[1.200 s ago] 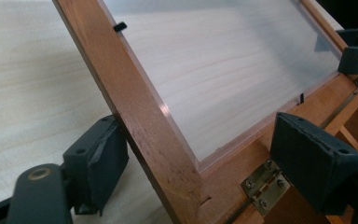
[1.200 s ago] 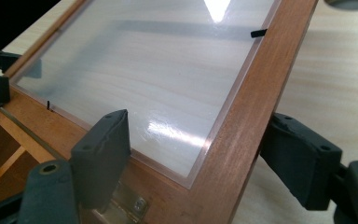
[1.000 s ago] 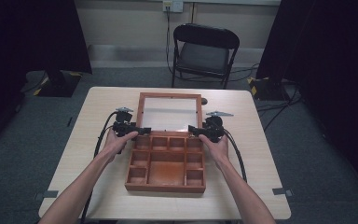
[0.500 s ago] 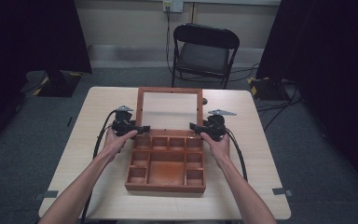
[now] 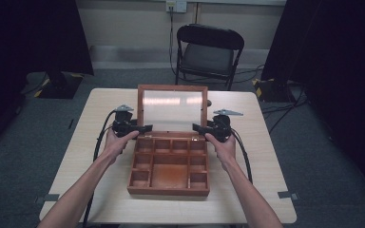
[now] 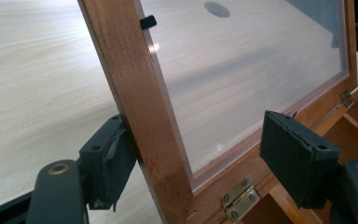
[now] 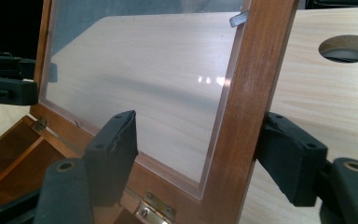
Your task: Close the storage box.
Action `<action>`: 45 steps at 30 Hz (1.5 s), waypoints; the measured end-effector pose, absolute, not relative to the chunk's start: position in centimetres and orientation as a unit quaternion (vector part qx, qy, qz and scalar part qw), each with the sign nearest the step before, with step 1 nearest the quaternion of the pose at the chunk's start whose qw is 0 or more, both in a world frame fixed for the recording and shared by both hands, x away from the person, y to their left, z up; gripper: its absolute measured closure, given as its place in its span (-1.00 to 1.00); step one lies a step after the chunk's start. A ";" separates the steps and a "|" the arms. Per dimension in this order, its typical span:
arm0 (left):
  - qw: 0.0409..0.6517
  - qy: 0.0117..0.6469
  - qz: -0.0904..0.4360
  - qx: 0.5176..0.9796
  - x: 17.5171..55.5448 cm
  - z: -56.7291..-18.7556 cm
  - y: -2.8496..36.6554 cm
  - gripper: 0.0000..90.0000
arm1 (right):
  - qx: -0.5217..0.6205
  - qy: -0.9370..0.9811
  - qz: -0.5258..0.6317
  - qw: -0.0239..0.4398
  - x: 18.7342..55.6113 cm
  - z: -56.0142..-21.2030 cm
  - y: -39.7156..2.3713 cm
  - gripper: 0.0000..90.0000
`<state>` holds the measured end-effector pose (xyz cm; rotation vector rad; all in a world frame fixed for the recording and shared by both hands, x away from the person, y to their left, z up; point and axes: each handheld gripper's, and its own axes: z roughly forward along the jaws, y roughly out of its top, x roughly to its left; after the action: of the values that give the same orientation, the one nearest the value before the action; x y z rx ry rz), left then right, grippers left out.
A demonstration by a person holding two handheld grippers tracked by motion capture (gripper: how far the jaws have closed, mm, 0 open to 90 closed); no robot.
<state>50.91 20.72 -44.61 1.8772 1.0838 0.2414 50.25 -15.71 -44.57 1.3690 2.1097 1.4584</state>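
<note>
A brown wooden box (image 5: 168,191) with several compartments sits mid-table, and its glass-paned lid (image 5: 172,110) stands raised at the back. My left gripper (image 5: 145,128) is at the lid's lower left corner. It is open, astride the lid's side rail (image 6: 140,93): one pad (image 6: 109,158) rests against the rail's outer face, the other (image 6: 293,144) hangs clear of the glass. My right gripper (image 5: 197,127) mirrors it at the lower right corner. It is open around the right rail (image 7: 249,93), with the outer pad (image 7: 289,154) against the wood. Brass hinges (image 6: 237,203) show below.
The pale wooden table (image 5: 100,109) has bare surface on both sides of the box and a round hole (image 7: 347,46) behind the lid. A black folding chair (image 5: 209,47) stands beyond the far edge. Cables trail from both grippers toward the person.
The lid's top edge has swung farther up and away from the person over the last second. Both grippers stayed at its lower corners.
</note>
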 end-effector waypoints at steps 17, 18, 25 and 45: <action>0.481 0.426 0.108 0.758 49.6 -42.9 21.0 -0.39 | 0.454 0.711 0.524 0.119 49.4 -43.1 -15.9 -0.32; 0.482 0.426 0.108 0.758 49.5 -42.8 21.1 -0.39 | 0.451 0.712 0.523 0.127 49.2 -42.9 -15.8 -0.31; 0.489 0.416 0.116 0.758 48.8 -42.4 21.5 -0.27 | 0.442 0.715 0.524 0.141 48.5 -42.6 -15.8 -0.25; 0.511 0.402 0.132 0.748 47.1 -40.8 21.7 -0.16 | 0.426 0.688 0.557 0.188 46.8 -40.0 -15.5 -0.39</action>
<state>47.14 21.68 -40.84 1.8014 0.9674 0.3187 46.80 -15.49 -39.95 1.1978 1.9350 1.5683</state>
